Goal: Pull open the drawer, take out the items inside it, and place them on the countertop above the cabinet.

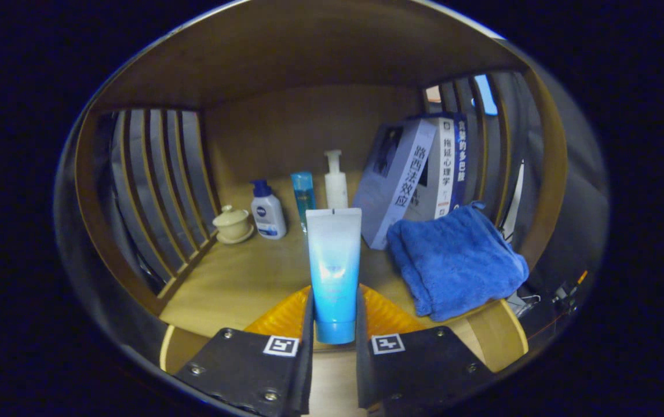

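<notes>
Wooden shelf (239,278) (slatted sides); gripper (335,324) clamps tube (334,260).

Blue tube (334,272) clamped between fingers (285,359), towel (456,260) beside

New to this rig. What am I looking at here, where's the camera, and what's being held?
There is no robot arm: a person holds a two-finger gripper, and a fisheye camera riding on it looks forward along the fingers, the dark plates at the bottom. The fingers are shut on a blue tube, standing cap down between them. Beyond it is a wooden countertop with slatted sides. On it sit a folded blue towel, two leaning books, a white pump bottle, a slim blue bottle, a white lotion bottle with a blue cap and a small lidded cup.
</notes>
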